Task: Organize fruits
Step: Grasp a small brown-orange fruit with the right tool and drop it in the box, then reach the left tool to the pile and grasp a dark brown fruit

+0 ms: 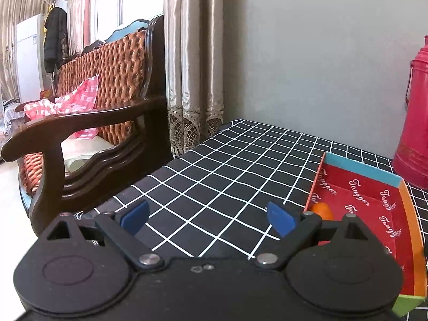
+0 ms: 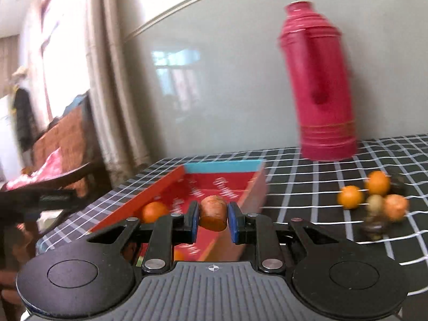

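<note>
A red thermos (image 2: 319,80) stands behind the red tray (image 2: 171,187), which holds an orange (image 2: 153,211). The right gripper (image 2: 213,218) pinches what looks like an orange fruit (image 2: 213,212); the left gripper (image 1: 207,218) is spread wide.

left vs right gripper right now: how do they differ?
The left gripper has its jaws spread wide with nothing between them; the right gripper is clamped on an orange fruit. The left one points over bare checked tablecloth beside the red tray; the right one points across the tray. Both have blue pads on black fingers.
</note>
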A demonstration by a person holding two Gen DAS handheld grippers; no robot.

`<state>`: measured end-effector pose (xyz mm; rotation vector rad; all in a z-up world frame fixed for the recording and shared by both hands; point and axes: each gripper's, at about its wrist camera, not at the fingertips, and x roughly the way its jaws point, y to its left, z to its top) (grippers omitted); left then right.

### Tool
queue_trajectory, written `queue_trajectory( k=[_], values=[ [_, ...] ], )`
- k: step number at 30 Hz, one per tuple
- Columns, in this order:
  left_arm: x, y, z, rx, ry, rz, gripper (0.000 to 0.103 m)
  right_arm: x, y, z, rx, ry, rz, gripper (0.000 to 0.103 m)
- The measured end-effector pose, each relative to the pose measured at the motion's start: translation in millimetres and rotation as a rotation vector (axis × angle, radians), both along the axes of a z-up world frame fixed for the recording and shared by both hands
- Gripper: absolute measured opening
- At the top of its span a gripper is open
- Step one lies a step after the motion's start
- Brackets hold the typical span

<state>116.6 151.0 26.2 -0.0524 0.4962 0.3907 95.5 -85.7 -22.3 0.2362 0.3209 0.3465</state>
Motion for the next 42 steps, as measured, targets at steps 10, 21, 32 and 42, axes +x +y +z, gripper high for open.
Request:
queue_trajectory(
  k=[10, 21, 32, 42],
  values=[
    [1, 4, -2, 0.001, 0.005, 0.005, 0.089, 12, 31, -12, -0.073, 0.043, 0.034, 0.028],
    [3, 1, -1, 0.002, 0.007, -0.002, 0.089, -11, 20, 2, -0.055, -0.072, -0.041, 0.100],
    [-1, -54, 5, 0.028, -0.057, -0.148, 0.091, -27, -38, 10, -0.168, -0.051, -0.555, 0.103],
    [-16, -186, -10, 0.103, -0.090, -0.544, 0.093, -67, -140, 5, -0.173, 0.048, -1.083, 0.103]
  ],
)
